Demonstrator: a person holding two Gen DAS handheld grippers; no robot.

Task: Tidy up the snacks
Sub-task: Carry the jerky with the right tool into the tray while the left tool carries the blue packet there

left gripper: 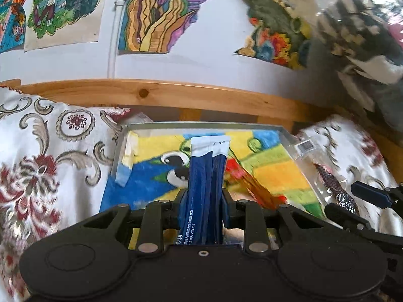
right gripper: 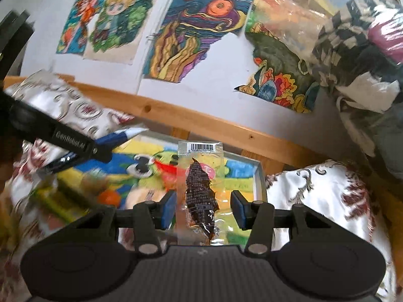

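The left tool is clamped on a blue stick sachet held over the colourful tray for dropping in, while the right tool, spread wide, straddles a clear snack packet at the tray's near edge, gripping nothing.

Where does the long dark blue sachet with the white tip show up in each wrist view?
Left wrist view: the dark blue sachet stands at centre, clamped between the left gripper's fingers, above the clear tray.
Right wrist view: the same sachet is at the left edge, pointing right from the left gripper.
Shared landmark: the knot in the wooden rail behind the tray.
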